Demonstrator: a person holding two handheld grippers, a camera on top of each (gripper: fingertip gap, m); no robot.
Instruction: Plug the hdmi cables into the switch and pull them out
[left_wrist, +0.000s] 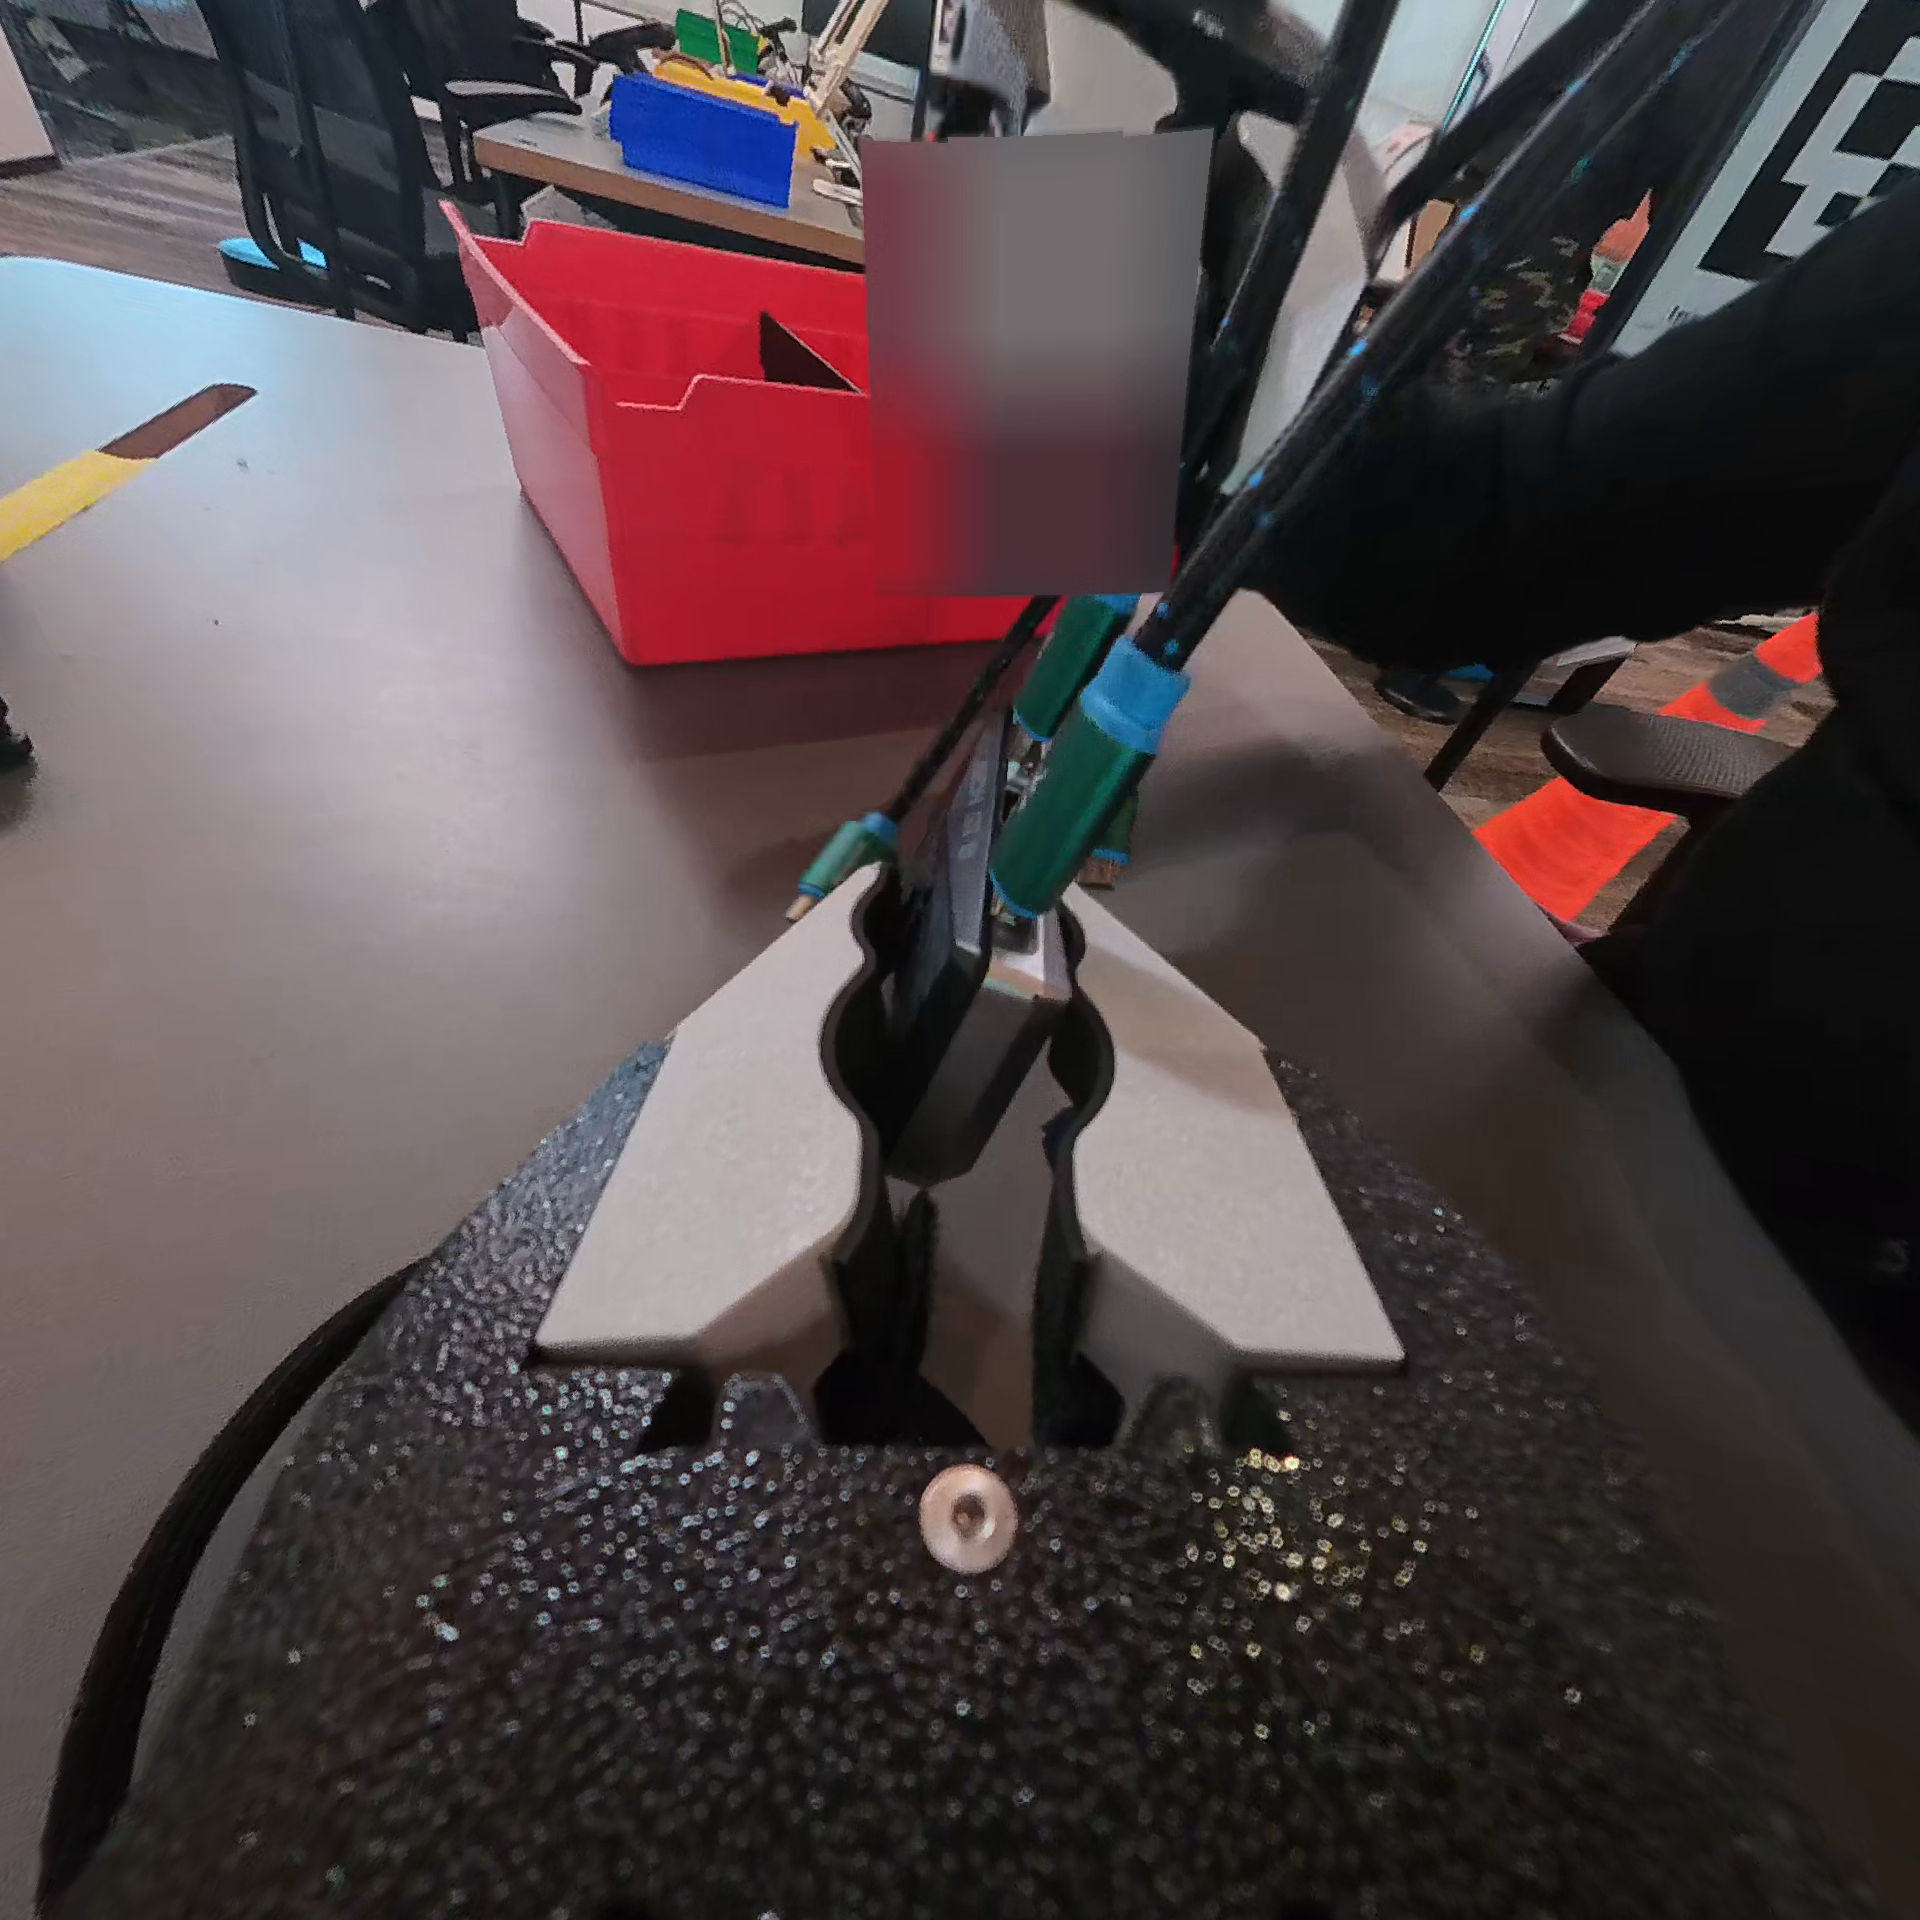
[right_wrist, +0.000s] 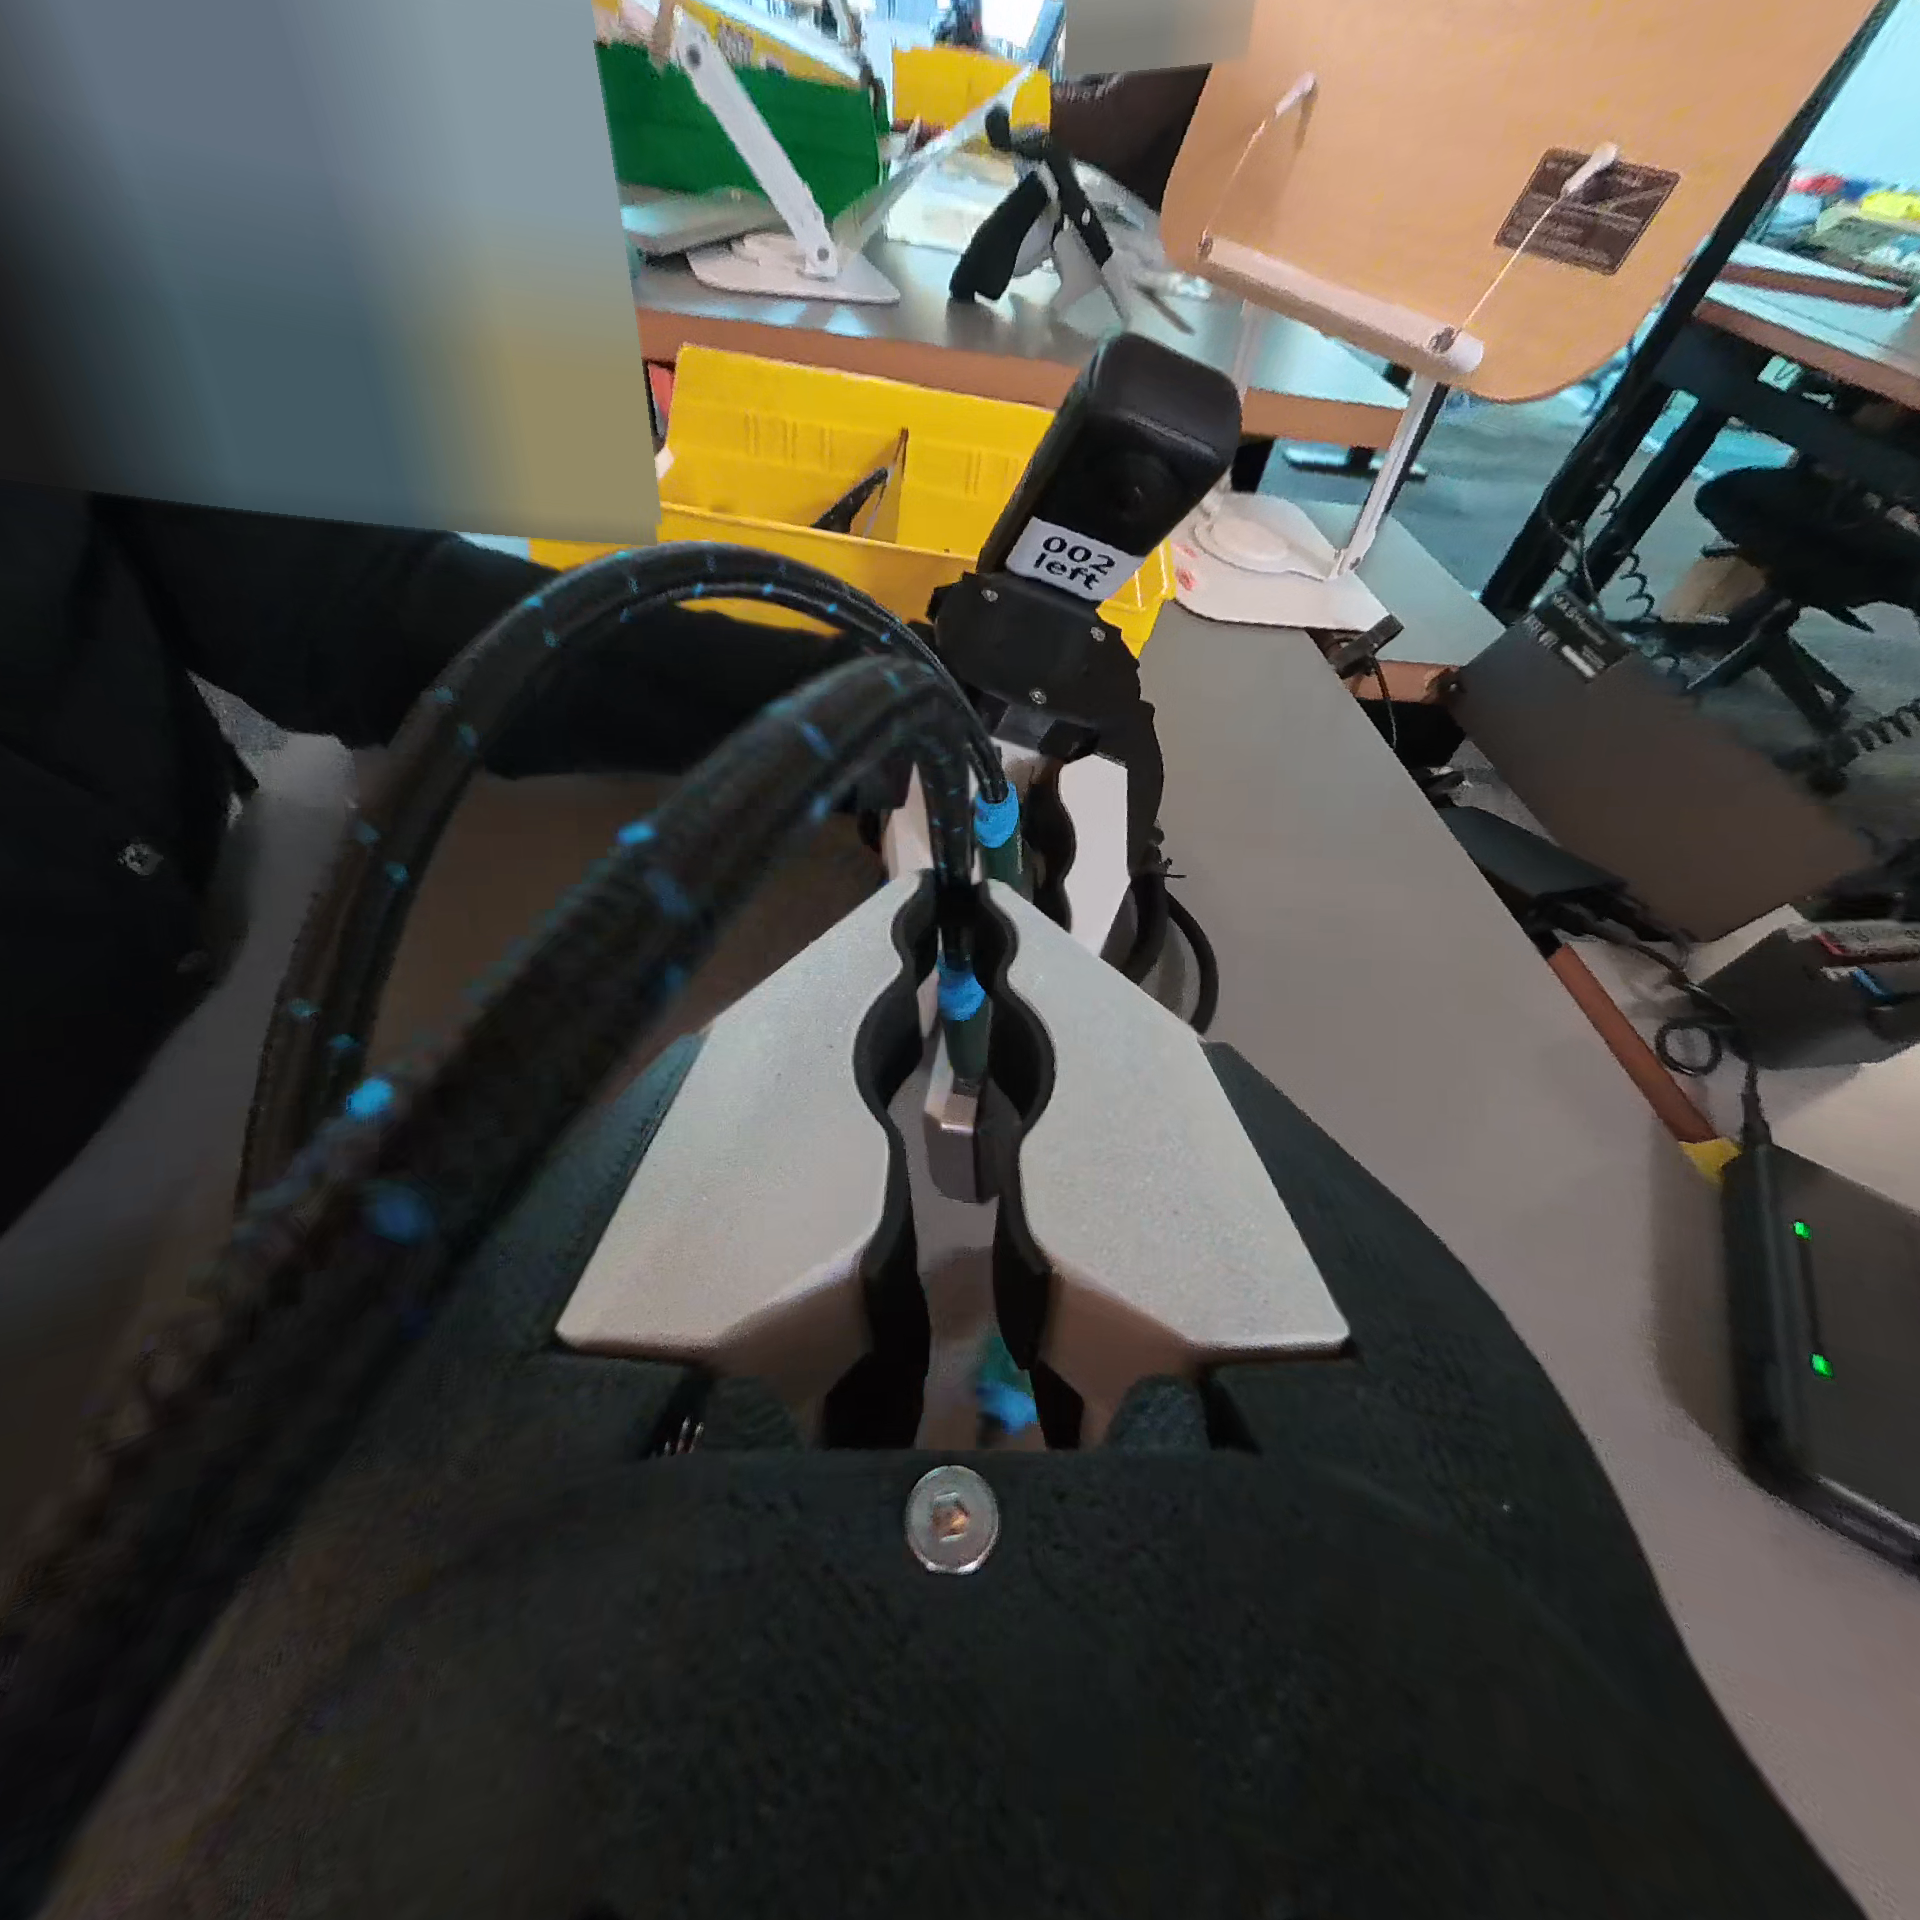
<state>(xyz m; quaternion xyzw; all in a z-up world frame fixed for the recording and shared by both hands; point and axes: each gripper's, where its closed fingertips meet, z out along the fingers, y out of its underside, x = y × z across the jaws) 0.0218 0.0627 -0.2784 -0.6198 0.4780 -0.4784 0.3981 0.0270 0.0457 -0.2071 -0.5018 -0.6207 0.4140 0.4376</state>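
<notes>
My left gripper (left_wrist: 966, 904) is shut on the dark grey HDMI switch (left_wrist: 966, 1039) and holds it on edge above the table (left_wrist: 364, 831). Green HDMI plugs with blue collars (left_wrist: 1081, 790) sit in the switch's right side, and their black braided cables rise to the upper right. One loose plug (left_wrist: 831, 868) hangs left of the switch. In the right wrist view my right gripper (right_wrist: 956, 904) is narrowly open. A green plug (right_wrist: 964, 1029), its cable and a corner of the switch (right_wrist: 951, 1143) show in the slit, with a gap on each side of the plug. The left gripper (right_wrist: 1049, 831) faces me beyond.
A red bin (left_wrist: 707, 468) stands on the table behind the switch. A yellow bin (right_wrist: 810, 447) stands behind the left gripper. The cables (right_wrist: 623, 883) loop at my left. A black device with green lights (right_wrist: 1777, 1320) lies at the right. A person's dark sleeve (left_wrist: 1610, 499) is at the right. The tips of one gripper are about 7 centimetres away from the tips of the other.
</notes>
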